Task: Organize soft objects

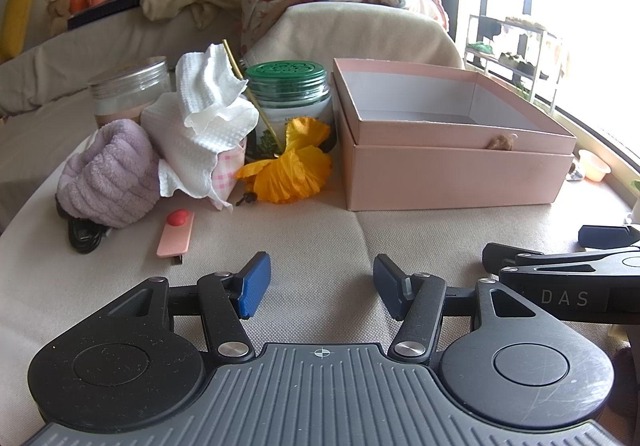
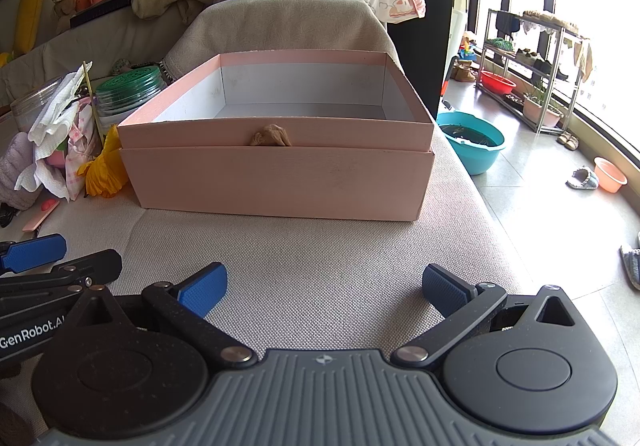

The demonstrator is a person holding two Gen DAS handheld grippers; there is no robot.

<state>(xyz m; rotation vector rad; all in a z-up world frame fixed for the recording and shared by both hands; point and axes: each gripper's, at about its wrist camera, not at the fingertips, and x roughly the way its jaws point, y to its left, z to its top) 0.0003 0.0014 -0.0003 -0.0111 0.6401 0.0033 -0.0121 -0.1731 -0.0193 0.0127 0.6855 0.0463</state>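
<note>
At far left we see a lavender towel [image 1: 106, 175], then white cloths [image 1: 204, 117] heaped before a silver-lidded jar [image 1: 130, 89] and a green-lidded jar [image 1: 290, 93], with a yellow fabric flower [image 1: 292, 165] just beside the pink box [image 1: 460, 173]. The box is open and we see nothing inside. Nearer, our left gripper [image 1: 322, 288] and right gripper [image 2: 324, 288] hover above the cushion [image 2: 320, 250], fingers apart, holding nothing.

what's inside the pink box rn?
Nothing visible in the pink box: white walls and bare grey floor at the back. Its front wall hides the near floor. A small tan knot sits outside on the front. Both grippers open.
</note>
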